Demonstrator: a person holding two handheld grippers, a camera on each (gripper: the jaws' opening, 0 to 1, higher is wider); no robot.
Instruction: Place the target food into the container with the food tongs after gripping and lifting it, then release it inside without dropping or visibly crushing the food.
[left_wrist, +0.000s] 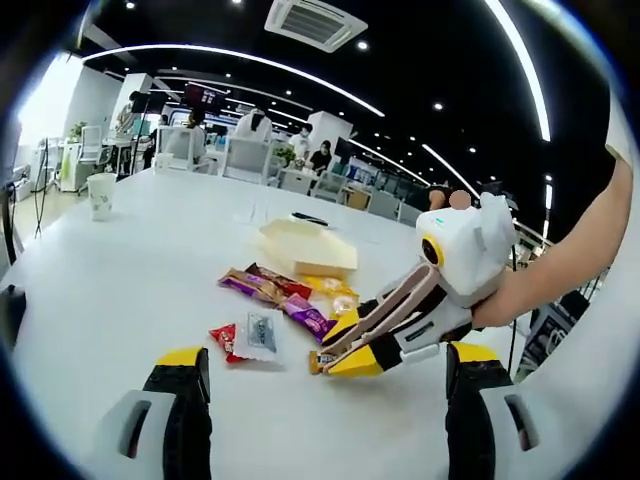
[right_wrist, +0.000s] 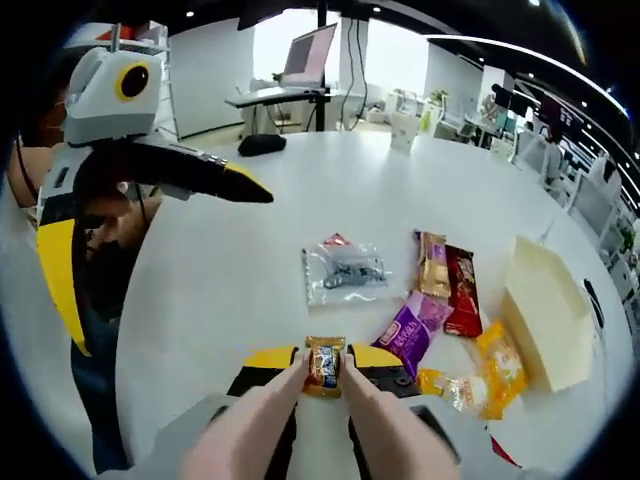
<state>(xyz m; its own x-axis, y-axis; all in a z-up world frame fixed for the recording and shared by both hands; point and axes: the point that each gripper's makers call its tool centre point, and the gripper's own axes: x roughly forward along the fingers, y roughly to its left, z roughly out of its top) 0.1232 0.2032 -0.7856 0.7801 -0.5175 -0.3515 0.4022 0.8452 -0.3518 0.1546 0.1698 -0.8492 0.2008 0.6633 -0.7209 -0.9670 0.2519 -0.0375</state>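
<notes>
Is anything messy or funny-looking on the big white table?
A little. The snack packets lie in a loose jumble on the table beside the cream container, some overlapping. The clear bag sits apart from them. Nothing looks spilled or torn. The right gripper pinches one small candy, which looks unsquashed.

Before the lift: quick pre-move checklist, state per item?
1. Tongs closed on the candy: ok, tips pinch it from both sides.
2. Candy not crushed: ok, wrapper looks whole.
3. Candy off the table: cannot tell.
4. Container open and free to take it: ok, nothing seen inside.
5. Path to container: not ok, other snacks lie between.
6. Left gripper out of the way: ok, open, holding nothing.
</notes>
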